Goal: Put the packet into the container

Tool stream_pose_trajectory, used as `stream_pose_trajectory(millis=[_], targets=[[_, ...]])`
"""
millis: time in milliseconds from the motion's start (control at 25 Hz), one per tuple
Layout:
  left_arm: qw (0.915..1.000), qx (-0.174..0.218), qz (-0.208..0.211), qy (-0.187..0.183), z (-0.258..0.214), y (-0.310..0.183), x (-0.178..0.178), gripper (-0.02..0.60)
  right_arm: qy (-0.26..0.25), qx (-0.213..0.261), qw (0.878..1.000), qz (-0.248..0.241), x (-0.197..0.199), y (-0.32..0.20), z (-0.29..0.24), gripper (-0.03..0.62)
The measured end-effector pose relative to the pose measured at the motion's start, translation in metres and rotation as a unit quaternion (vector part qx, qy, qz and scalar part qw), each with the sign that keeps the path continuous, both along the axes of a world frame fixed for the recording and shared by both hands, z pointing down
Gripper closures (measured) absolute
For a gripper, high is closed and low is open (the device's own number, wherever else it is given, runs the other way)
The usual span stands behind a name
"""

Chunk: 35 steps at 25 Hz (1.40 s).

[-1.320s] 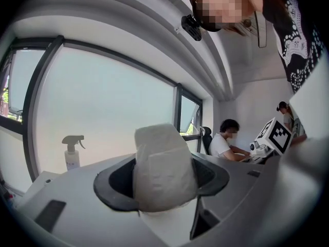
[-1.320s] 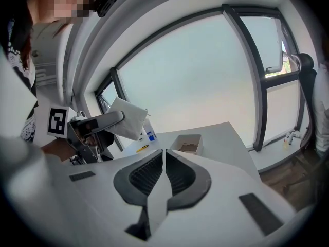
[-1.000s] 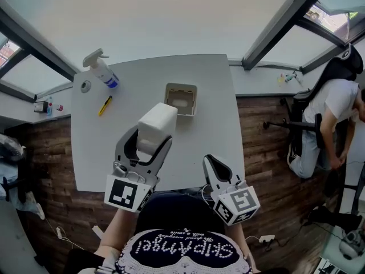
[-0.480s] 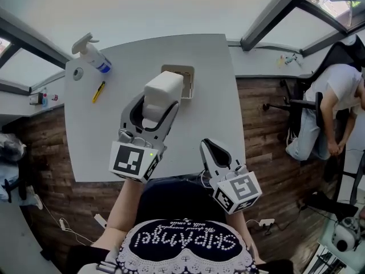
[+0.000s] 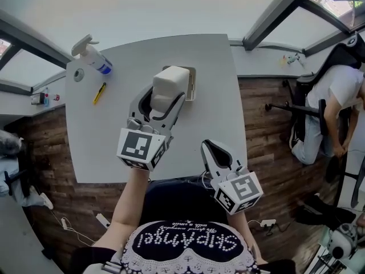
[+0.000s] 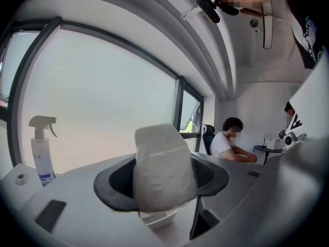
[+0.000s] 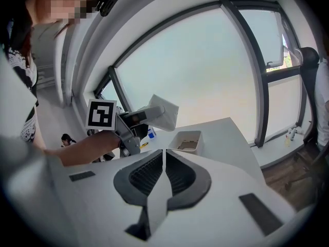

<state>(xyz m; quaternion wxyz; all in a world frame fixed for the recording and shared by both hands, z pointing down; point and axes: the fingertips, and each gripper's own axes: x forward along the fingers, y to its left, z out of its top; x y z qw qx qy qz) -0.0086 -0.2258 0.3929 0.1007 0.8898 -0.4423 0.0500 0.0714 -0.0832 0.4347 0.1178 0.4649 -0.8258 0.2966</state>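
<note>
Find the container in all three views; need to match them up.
Head view: container at upper centre of the table, mostly covered by the packet.
Left gripper view: bottom centre, peeking out beneath the packet between the jaws.
Right gripper view: centre, beyond the closed jaws, right of the packet.
Shared landmark: the white packet in the left gripper, seen in all three.

I operate in an office: a person [image 5: 342,89] sits in a swivel chair [image 5: 344,51] on wood-plank floor [image 5: 268,153], tall windows [image 6: 103,96] fill the wall, and a spray bottle [image 5: 91,55] stands at the far-left corner of my white tabletop [image 5: 217,113].
</note>
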Motion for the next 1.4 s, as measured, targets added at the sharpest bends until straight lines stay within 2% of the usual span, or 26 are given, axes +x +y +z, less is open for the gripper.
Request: stream_pose_trajectory(millis=[280,840,1400], targets=[[0.9999,-0.014,0.006,-0.002,0.013,-0.015,0.009,0.296,-0.004,-0.007,1.0,0.0,0.002,-0.003,0.004,0.566],[0.9974,-0.061,-0.001,-0.039,0.059,-0.034,0.015,0.296,-0.01,-0.025,1.0,0.004,0.007,-0.01,0.015,0.566],[0.9939,-0.097,0.0,-0.052,0.088,-0.043,0.019,0.296,-0.015,-0.043,0.999,0.009,0.01,-0.015,0.025,0.566]])
